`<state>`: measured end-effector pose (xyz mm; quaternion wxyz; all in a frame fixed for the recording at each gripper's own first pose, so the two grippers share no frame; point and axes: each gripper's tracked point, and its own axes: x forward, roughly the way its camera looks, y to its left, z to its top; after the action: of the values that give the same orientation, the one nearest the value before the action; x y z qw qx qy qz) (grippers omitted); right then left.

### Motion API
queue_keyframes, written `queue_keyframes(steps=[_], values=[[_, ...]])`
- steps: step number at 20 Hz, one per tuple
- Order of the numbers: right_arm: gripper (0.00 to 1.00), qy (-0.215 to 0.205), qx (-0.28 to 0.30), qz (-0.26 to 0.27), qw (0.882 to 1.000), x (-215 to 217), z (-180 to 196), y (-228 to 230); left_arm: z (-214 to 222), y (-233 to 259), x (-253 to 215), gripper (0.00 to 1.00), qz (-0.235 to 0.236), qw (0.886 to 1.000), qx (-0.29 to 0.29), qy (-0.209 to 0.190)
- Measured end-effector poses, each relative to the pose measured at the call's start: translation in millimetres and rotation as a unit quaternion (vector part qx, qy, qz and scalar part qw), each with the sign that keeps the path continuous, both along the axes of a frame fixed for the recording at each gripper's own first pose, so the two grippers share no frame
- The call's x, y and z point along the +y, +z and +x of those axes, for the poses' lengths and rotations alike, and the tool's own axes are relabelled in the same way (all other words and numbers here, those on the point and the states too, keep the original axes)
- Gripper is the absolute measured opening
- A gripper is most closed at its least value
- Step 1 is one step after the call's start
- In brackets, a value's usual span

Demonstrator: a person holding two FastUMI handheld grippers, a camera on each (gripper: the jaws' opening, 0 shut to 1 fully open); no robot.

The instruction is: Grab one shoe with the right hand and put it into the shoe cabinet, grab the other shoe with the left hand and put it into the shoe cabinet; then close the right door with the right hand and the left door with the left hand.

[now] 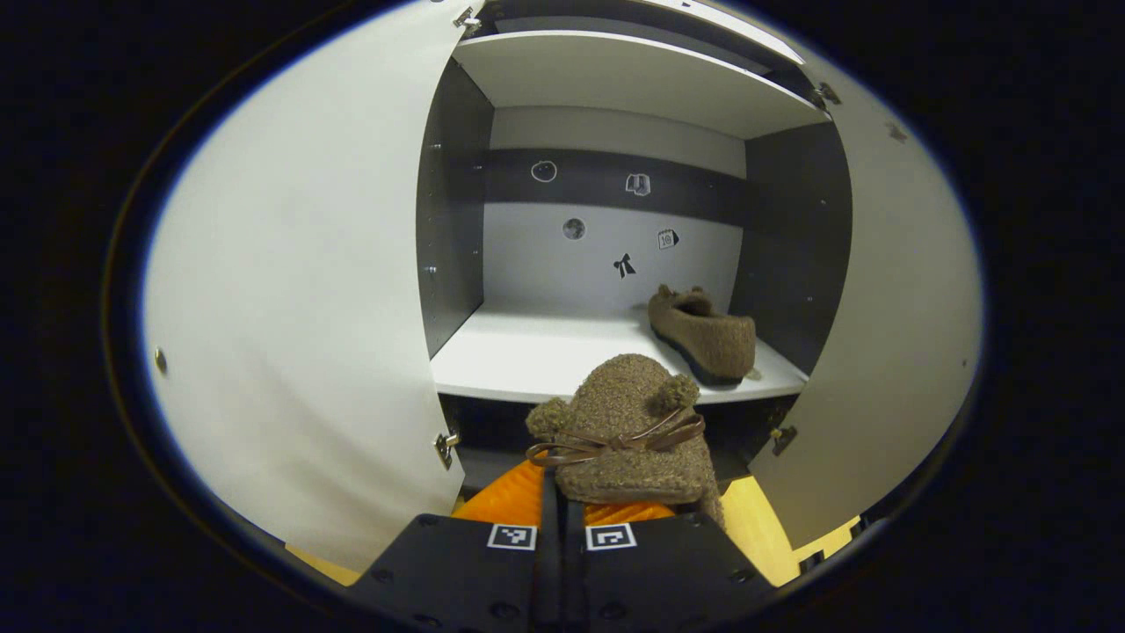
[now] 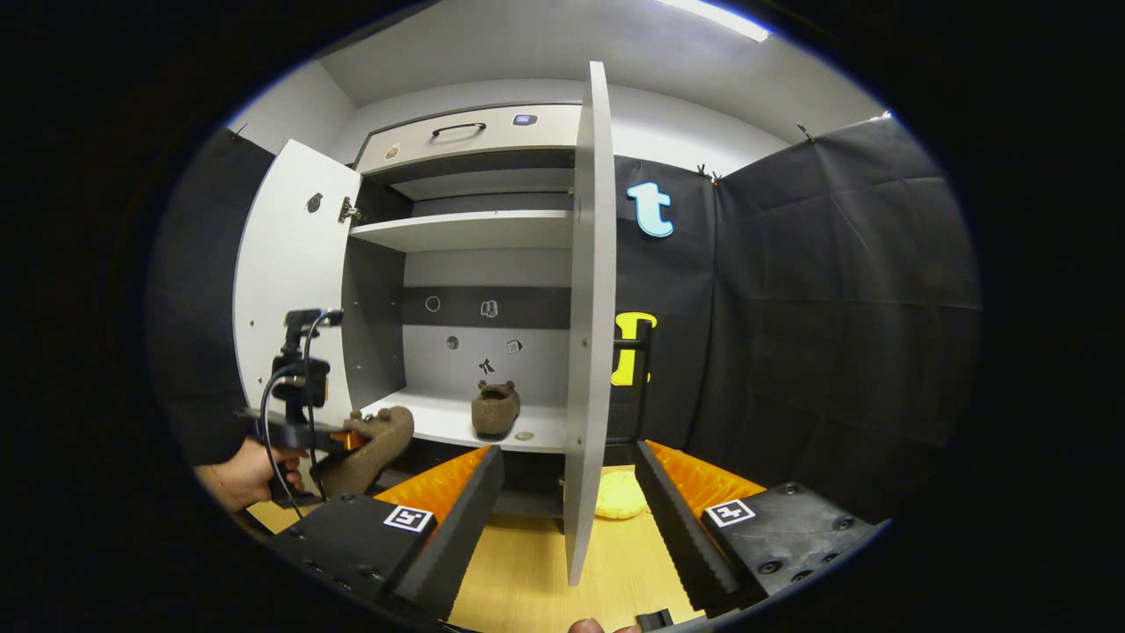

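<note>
In the left gripper view, my left gripper point(image 1: 562, 501) is shut on the heel of a brown fuzzy shoe with a bow point(image 1: 628, 422), held just in front of the lower shelf point(image 1: 518, 356) of the open shoe cabinet. The matching shoe point(image 1: 703, 338) lies on that shelf at its right. In the right gripper view, my right gripper point(image 2: 567, 519) is open, and the edge of the right door point(image 2: 587, 352) stands between its fingers. Farther left there, the left gripper point(image 2: 347, 440) carries its shoe point(image 2: 373, 448) toward the shelf, where the other shoe point(image 2: 495, 409) rests.
Both doors stand wide open: the left door point(image 1: 290, 308) and the right door point(image 1: 896, 334). An upper shelf point(image 1: 633, 79) sits above. A yellow object point(image 2: 620, 495) lies on the wooden floor point(image 2: 527, 571) by the cabinet base. A hand point(image 2: 246, 475) holds the left gripper.
</note>
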<state>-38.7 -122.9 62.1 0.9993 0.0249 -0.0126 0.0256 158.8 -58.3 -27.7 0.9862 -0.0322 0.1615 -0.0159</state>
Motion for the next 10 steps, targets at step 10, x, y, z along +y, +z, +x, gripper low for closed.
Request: queue_keyframes(steps=[10], values=[[0.96,-0.033,0.025,0.040,0.998,-58.6,11.7,-23.0,136.4,66.3,-9.3,0.06,0.025,0.998,0.049,0.044]])
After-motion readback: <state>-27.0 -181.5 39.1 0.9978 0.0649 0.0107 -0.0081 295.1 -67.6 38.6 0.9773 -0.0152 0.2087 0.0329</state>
